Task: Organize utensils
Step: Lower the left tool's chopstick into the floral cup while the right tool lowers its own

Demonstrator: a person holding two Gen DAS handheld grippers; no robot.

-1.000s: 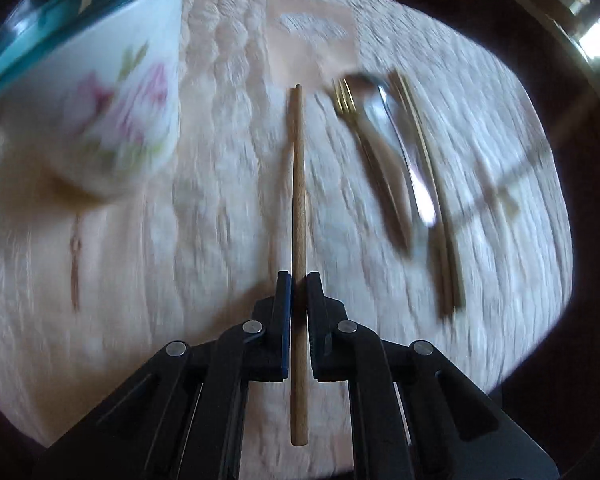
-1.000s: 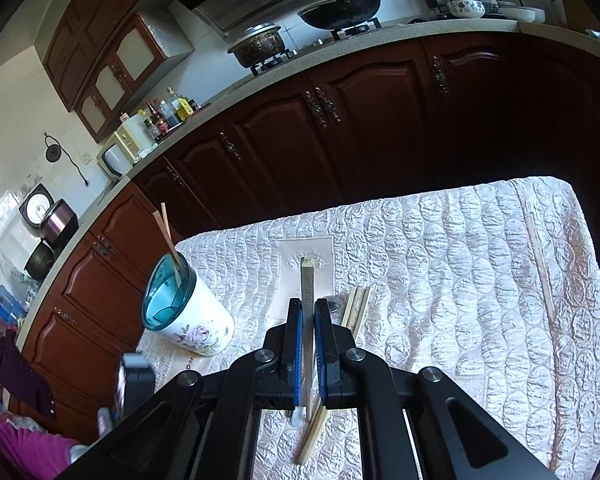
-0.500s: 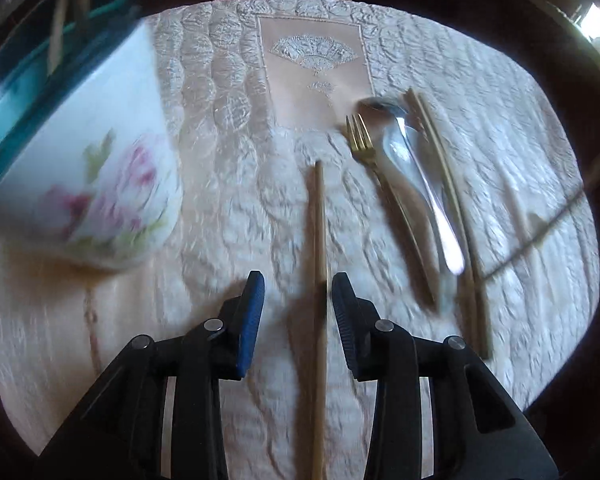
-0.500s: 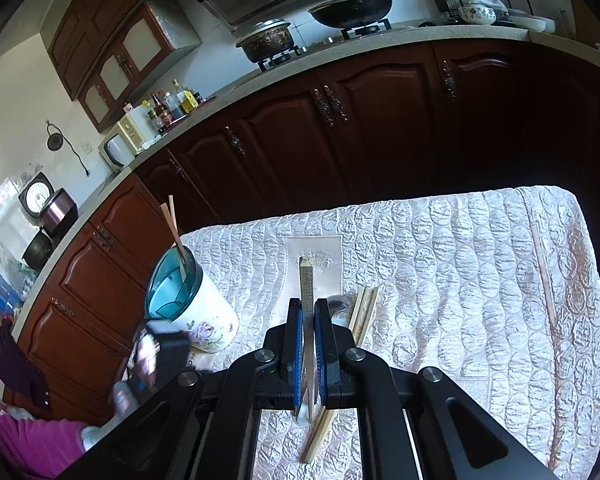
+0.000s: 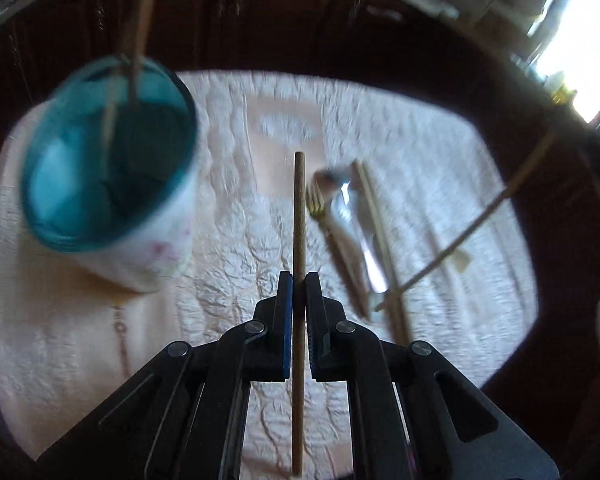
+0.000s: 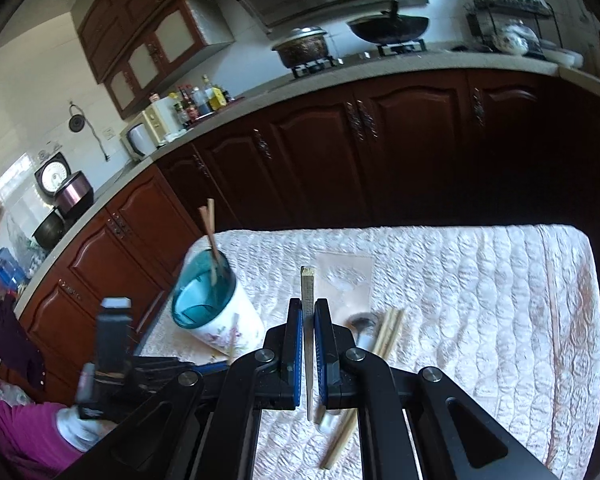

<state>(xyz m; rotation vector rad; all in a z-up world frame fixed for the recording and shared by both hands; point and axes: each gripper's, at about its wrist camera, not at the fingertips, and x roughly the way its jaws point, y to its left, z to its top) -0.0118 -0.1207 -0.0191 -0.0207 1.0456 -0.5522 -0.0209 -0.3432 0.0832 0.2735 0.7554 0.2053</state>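
My left gripper (image 5: 299,280) is shut on a brown wooden chopstick (image 5: 299,216) and holds it above the quilted cloth, right of the white floral cup with a teal rim (image 5: 108,168). The cup holds chopsticks (image 5: 138,28). A gold fork (image 5: 318,204), a spoon (image 5: 350,216) and a pale chopstick (image 5: 380,240) lie on the cloth to the right. My right gripper (image 6: 308,306) is shut on a pale chopstick (image 6: 307,292), held high above the table. The cup also shows in the right wrist view (image 6: 214,308), with the left gripper (image 6: 112,356) near it.
The table wears a pale quilted cloth (image 5: 440,184). Dark wooden kitchen cabinets (image 6: 360,152) stand behind the table. More chopsticks (image 6: 388,336) and the spoon (image 6: 362,326) lie below my right gripper. A person's purple sleeve (image 6: 16,432) is at the lower left.
My left gripper opened half a second ago over the chopstick on the cloth, and has now shut on it and lifted it. The view rose above the cup. The right gripper stayed shut on its chopstick.
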